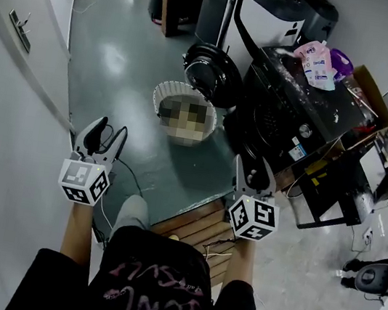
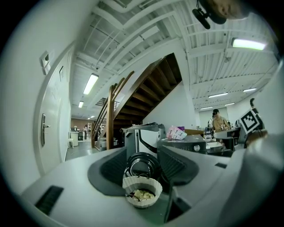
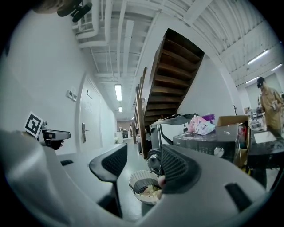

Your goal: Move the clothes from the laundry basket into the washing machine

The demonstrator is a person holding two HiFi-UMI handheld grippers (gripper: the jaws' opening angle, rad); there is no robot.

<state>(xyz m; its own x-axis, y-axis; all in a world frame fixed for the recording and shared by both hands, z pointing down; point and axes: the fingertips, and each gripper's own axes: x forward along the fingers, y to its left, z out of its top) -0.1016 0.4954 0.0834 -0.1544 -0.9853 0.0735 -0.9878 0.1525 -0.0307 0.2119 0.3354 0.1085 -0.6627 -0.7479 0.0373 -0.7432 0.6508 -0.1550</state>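
Observation:
A white laundry basket (image 1: pixel 163 95) with pale clothes in it stands on the green floor in front of me. Just right of it is the black washing machine (image 1: pixel 290 108), its round door (image 1: pixel 211 72) swung open toward the basket. My left gripper (image 1: pixel 107 136) is held level well short of the basket, open, with nothing between its jaws. My right gripper (image 1: pixel 254 169) is level beside it, also open and holding nothing. In the left gripper view the basket (image 2: pixel 142 185) and the door (image 2: pixel 141 165) sit between the jaws, far off. The right gripper view shows the basket (image 3: pixel 141 181) low between the jaws.
A pink detergent pouch (image 1: pixel 316 64) lies on the machine's top. A grey appliance (image 1: pixel 263 7) stands behind it. A white door (image 1: pixel 20 29) runs along the left. Wooden slats (image 1: pixel 200 225) lie under my feet, a wooden staircase (image 2: pixel 133 102) rises beyond, and a person (image 3: pixel 268 104) stands far right.

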